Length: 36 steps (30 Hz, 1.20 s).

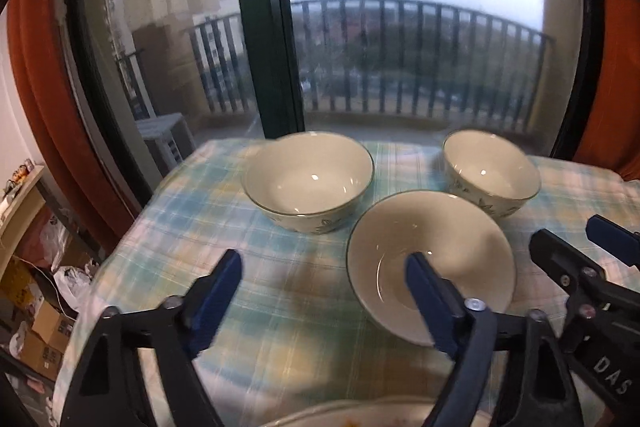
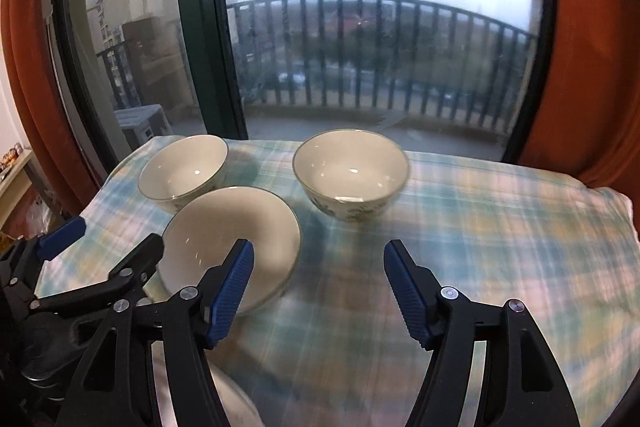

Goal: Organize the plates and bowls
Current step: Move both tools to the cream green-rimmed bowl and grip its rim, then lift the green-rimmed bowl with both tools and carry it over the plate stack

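Observation:
On a checked tablecloth (image 1: 208,227) stand two cream bowls with a leaf pattern, and a shallow cream dish lies in front of them. The wider bowl (image 1: 308,183) (image 2: 184,167) is at the far left and the other bowl (image 1: 492,175) (image 2: 352,171) at the far right. The dish (image 1: 432,263) (image 2: 232,239) lies between them, nearer to me. My left gripper (image 1: 324,291) (image 2: 104,243) hovers open left of the dish, its right finger in front of the dish. My right gripper (image 2: 320,287) (image 1: 584,247) hovers open right of the dish. Neither holds anything.
A white plate rim (image 1: 360,413) shows at the bottom edge under the grippers. Behind the table is a glass door with a dark green frame (image 1: 272,27) and orange curtains (image 2: 592,67). A shelf and cardboard boxes (image 1: 44,339) sit on the floor past the table's left edge.

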Available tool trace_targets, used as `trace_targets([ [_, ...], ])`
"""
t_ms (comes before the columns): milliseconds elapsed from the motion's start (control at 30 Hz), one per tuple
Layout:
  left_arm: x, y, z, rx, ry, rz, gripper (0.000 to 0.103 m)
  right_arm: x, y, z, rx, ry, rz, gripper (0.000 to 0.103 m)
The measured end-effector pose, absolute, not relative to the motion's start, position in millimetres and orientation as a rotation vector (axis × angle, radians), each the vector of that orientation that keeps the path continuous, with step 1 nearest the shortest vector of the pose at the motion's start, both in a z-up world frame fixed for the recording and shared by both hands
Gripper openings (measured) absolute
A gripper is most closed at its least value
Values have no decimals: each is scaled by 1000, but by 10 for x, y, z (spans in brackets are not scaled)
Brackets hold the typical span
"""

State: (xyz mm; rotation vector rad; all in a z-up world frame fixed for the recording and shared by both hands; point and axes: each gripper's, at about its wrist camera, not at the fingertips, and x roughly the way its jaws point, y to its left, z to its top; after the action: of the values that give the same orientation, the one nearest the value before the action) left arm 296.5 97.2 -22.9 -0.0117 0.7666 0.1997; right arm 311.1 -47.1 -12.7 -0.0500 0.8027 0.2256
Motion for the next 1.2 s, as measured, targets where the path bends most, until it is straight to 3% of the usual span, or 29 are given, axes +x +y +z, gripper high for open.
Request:
trace_targets([
  [133,3188,1020,-369,-6,829,195,73,3339,-392,-302,-53,825,223,70],
  [267,3331,976,-469,43,842,190,72,3543,-366,-497,-22,885,248,60],
  [367,3408,941,-550,51,874,156,64,3641,-309,-605,-34,906,259,46],
  [467,3451,893,-611,58,895,123,48,3694,-266,-695,-36,932,280,33],
  [700,3481,910,-633,59,916,84,38,3729,-242,-804,-46,937,289,28],
  [800,3512,953,-643,9,927,60,34,3719,-253,-784,-48,938,304,17],
  [1200,3358,824,-563,-43,925,14,34,3533,-326,-625,-72,890,305,14],
])
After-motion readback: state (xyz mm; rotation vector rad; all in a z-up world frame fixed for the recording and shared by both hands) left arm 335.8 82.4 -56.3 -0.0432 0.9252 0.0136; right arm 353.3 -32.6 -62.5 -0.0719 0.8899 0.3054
